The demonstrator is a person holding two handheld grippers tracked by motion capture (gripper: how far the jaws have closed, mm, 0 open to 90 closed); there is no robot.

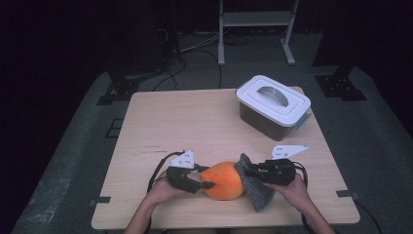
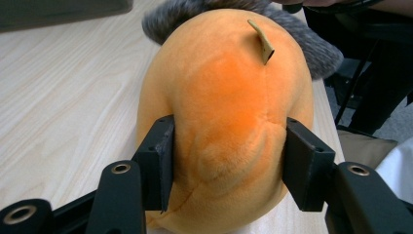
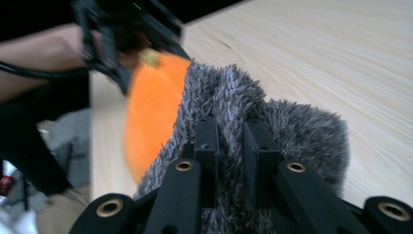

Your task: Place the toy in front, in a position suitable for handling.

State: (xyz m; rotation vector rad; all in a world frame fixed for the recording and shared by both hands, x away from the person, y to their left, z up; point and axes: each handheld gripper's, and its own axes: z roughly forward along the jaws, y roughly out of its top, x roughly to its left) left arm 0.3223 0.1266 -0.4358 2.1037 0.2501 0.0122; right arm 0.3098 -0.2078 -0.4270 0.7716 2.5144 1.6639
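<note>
Plush orange pumpkin toy [image 1: 223,181] sits near the front edge of the wooden table [image 1: 195,122], between both hands. High view: left gripper [image 1: 203,176] reaches in from the left, jaws either side of the toy's left end. Judged purpose: brace the soft toy so it doesn't slide while it's wiped. Right gripper [image 1: 246,169] comes from the right with a grey fuzzy cloth [image 1: 255,190] hanging from its tips; cloth is touching the toy's right side. White-lidded plastic box [image 1: 272,105] stands well apart at the far right, lid on.

Left gripper view: toy [image 2: 229,112] fills the gap between the jaws, both pads lying against its plush flanks with the fabric bulging slightly around them, so it reads as grasping the toy, loosely at most. Small tan stem [image 2: 263,41] sticks up on top. Cloth [image 2: 311,44] drapes behind the far end of the toy.

Right gripper view: right gripper [image 3: 230,141] is clenched on a fold of the cloth [image 3: 292,126], pile bunched up between the narrow jaws. Toy [image 3: 151,112] lies just beyond and left of the tips, cloth pressed to it. Left gripper [image 3: 114,46] is on the toy's far side, blurred. Pinched fold likely gives a firm rubbing edge.
</note>
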